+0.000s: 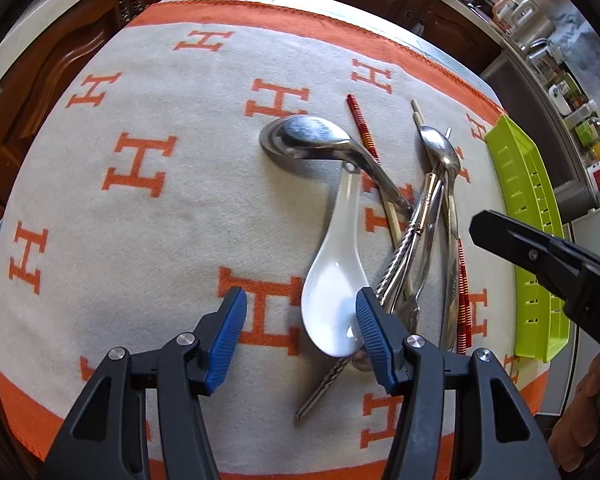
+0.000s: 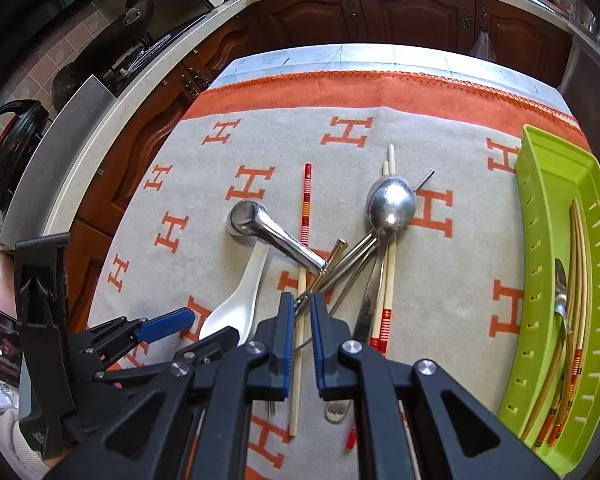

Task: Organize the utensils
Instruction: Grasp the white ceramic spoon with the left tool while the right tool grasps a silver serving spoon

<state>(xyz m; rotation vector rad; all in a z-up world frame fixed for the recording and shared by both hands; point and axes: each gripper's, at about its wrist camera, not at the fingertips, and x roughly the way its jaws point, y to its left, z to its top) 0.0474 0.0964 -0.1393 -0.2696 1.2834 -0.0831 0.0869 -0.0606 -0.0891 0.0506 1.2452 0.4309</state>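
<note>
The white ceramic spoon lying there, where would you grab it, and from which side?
Grip the white ceramic spoon across its narrow handle, coming down from above. The bowl looks too wide and smooth, while the handle lies flat on the cloth; take it below where the steel ladle overlaps its tip.

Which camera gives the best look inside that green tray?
The right wrist view: the green tray faces it open, with chopsticks and a spoon inside. The left wrist view shows only its slotted outer wall.

Table (image 2: 260,60) under orange-lettered cloth (image 1: 140,220) (utensils (image 1: 412,216), green tray (image 2: 540,240))
</note>
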